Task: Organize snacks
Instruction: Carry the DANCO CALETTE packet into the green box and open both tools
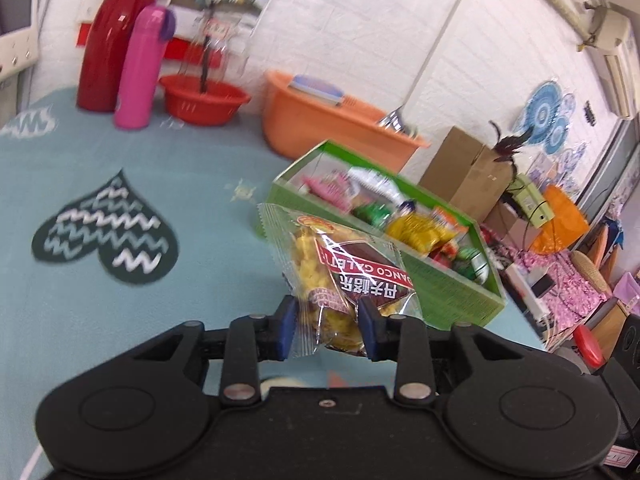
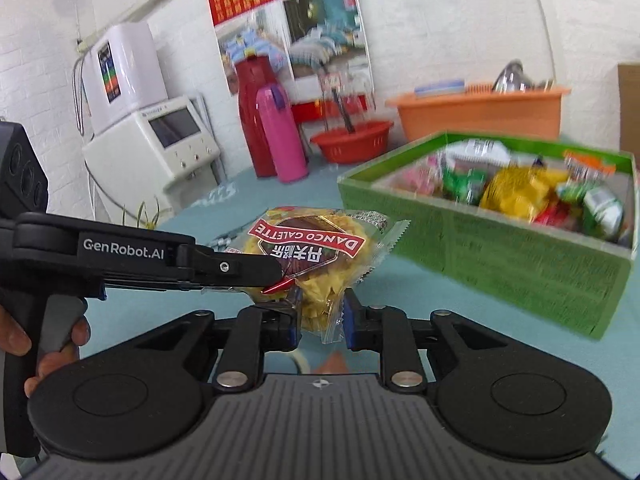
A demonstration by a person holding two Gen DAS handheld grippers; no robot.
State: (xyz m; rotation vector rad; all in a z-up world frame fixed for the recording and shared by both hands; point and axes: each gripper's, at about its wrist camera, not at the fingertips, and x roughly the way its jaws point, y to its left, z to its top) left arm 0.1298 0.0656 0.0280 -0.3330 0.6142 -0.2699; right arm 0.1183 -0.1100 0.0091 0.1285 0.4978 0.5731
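1. Left gripper [image 1: 327,309]: clamped on a snack packet [image 1: 340,264], with the blue pads on either side of its lower end. The packet sticks up and forward from the fingers, clear of the teal tablecloth [image 1: 120,312].
2. Packet look: clear crinkly wrapper with zigzag sealed edges and yellow crumbly biscuit inside. It has a red and brown label with white print, which reads upside down from both cameras.
3. Right gripper [image 2: 321,309]: fingers set close together, pinching the lower end of a packet of the same kind, which is also off the cloth.
4. In the right wrist view the left gripper comes in from the left, held by a hand [image 2: 16,336] on its trigger. Its tip lies against the packet there. Cannot tell whether this is one shared packet or two overlapping.
5. Green box [image 1: 452,296]: just beyond the packet, open-topped, standing on the cloth. It is full of loose wrapped snacks in pink, white, green, yellow and red. They are blurred, so no labels can be read.
6. Dark heart pattern [image 1: 108,232] is printed on the cloth, left of the packet.
7. Orange tub [image 1: 328,128]: behind the green box, with a blue-topped item and something metal inside.
8. Red basket [image 1: 204,100]: left of the tub, with a dark stick standing in it.
9. Pink flask [image 1: 140,68] and red jug [image 1: 108,40] stand upright, touching or nearly so, left of the basket.
10. Cardboard box [image 1: 464,164] is at far right, by the white brick wall.
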